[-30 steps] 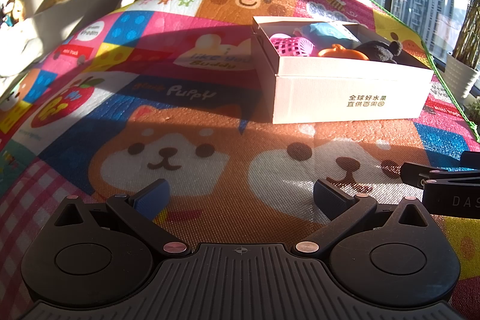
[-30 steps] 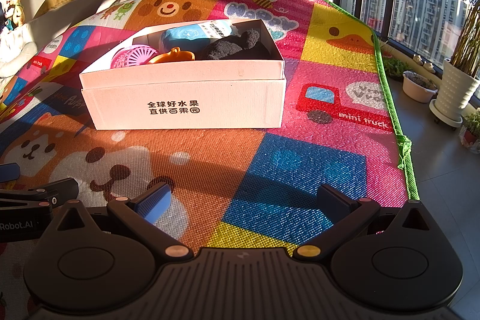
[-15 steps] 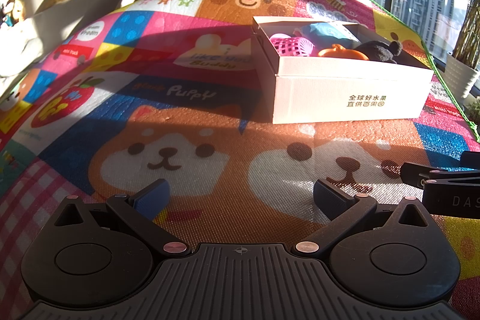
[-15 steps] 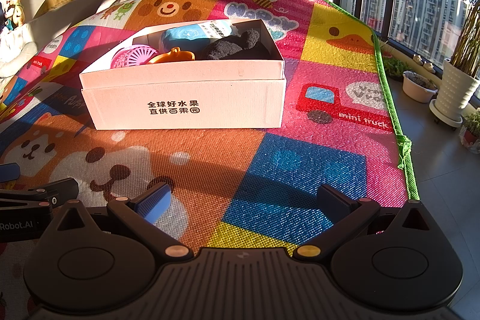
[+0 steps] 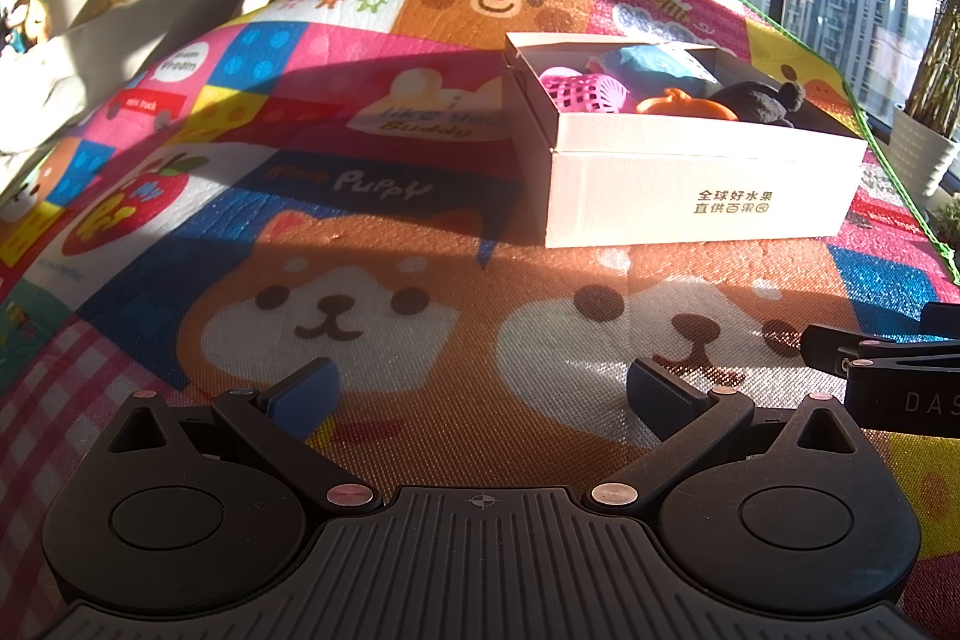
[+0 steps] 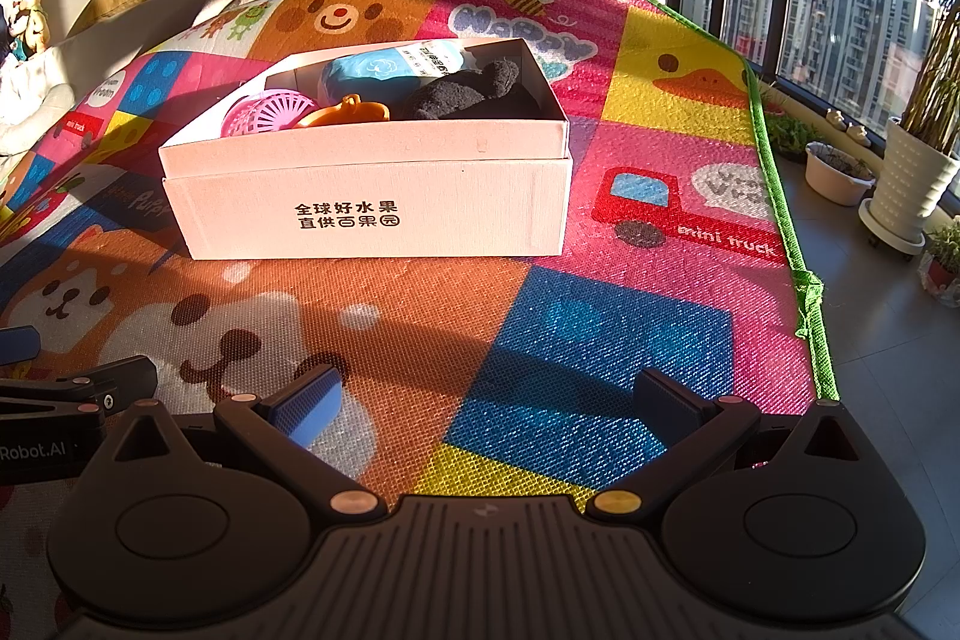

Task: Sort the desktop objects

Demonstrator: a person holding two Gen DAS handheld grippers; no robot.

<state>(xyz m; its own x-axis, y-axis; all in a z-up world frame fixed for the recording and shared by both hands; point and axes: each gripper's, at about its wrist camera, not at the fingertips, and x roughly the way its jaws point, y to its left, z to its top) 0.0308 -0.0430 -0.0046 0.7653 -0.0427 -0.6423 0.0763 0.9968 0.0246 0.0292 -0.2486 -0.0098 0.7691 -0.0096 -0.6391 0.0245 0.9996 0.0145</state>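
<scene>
Nothing shifting across the last second: both views matching the earlier ones. Left gripper (image 5: pixel 483 391) and right gripper (image 6: pixel 489 403) hovering low over the play mat (image 6: pixel 600 316), well short of the white box (image 6: pixel 372 202), jaws spread wide, gripping nothing. Sitting inside the box: pink mesh ball (image 6: pixel 270 115), orange toy (image 6: pixel 348 112), blue packet (image 6: pixel 384 70), black plush (image 6: pixel 474 91). No loose items showing around the box, probably meaning sorting finished, or pausing.

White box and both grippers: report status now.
Left gripper open, empty, low over the mat. Right gripper open, empty. White box ahead, holding four items. Nothing on the mat between grippers and box.
</scene>
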